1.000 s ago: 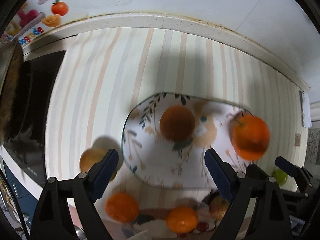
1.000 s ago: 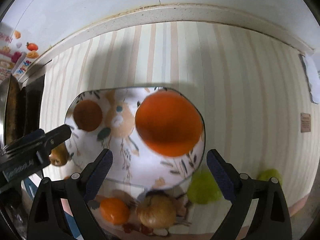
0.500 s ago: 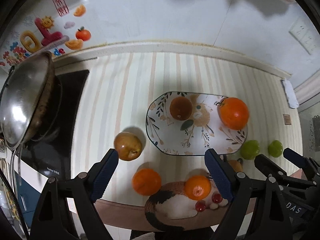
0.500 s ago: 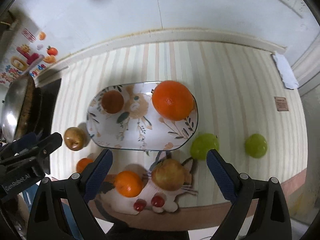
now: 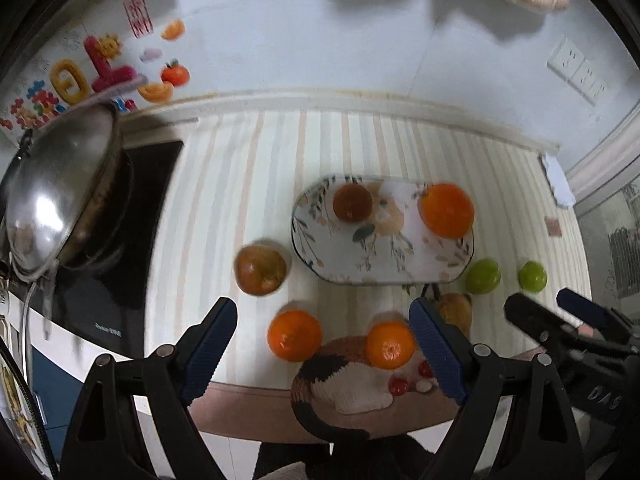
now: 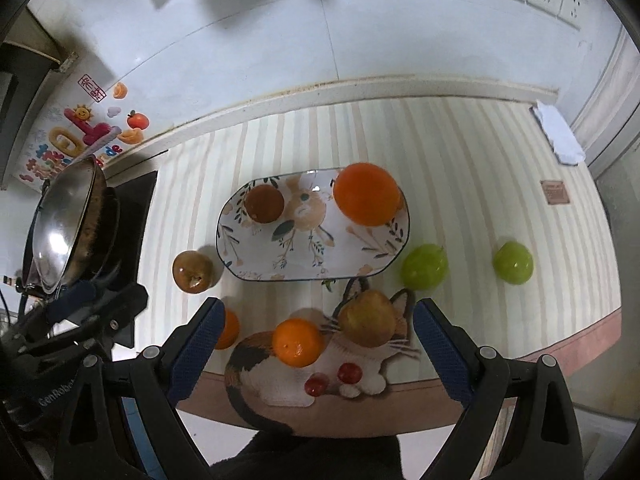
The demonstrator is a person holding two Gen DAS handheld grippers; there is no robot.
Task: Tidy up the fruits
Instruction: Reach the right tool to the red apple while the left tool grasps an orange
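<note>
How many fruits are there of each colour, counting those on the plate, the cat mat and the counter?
Orange: 3
Brown: 3
Green: 2
Small red: 2
Total: 10

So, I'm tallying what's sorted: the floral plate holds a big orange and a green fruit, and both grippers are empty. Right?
Not quite. Beside the big orange, the floral plate holds a dark brownish-red fruit, not a green one; the right wrist view shows both green fruits lying on the counter. The left gripper and right gripper are indeed empty.
</note>
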